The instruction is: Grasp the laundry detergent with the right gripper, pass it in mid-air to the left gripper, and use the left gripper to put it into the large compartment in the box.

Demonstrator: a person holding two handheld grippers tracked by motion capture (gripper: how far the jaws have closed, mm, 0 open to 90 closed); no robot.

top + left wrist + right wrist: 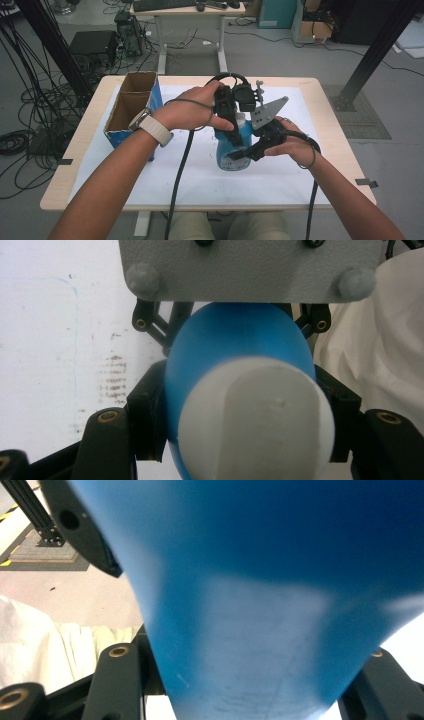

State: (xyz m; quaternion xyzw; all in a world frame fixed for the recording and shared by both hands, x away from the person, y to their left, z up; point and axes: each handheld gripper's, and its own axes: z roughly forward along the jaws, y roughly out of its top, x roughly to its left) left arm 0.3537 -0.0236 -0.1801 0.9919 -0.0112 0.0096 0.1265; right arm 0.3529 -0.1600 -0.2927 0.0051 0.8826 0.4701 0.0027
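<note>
At frame centre both grippers clamp an upright blue bottle [235,150] on the worktop [200,175]; a cardboard box [131,107] stands left.

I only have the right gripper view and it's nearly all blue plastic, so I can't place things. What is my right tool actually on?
Observer: The lower body of a blue bottle, standing on the white table mat; the right tool comes in from its right side.
Operator: Where's the left tool?
Observer: The left tool comes down from above, its jaws either side of the bottle's upper part, near the white cap.
Operator: Anything close by on the table?
Observer: An open cardboard box with a blue side stands at the table's left, apart from the bottle.
</note>
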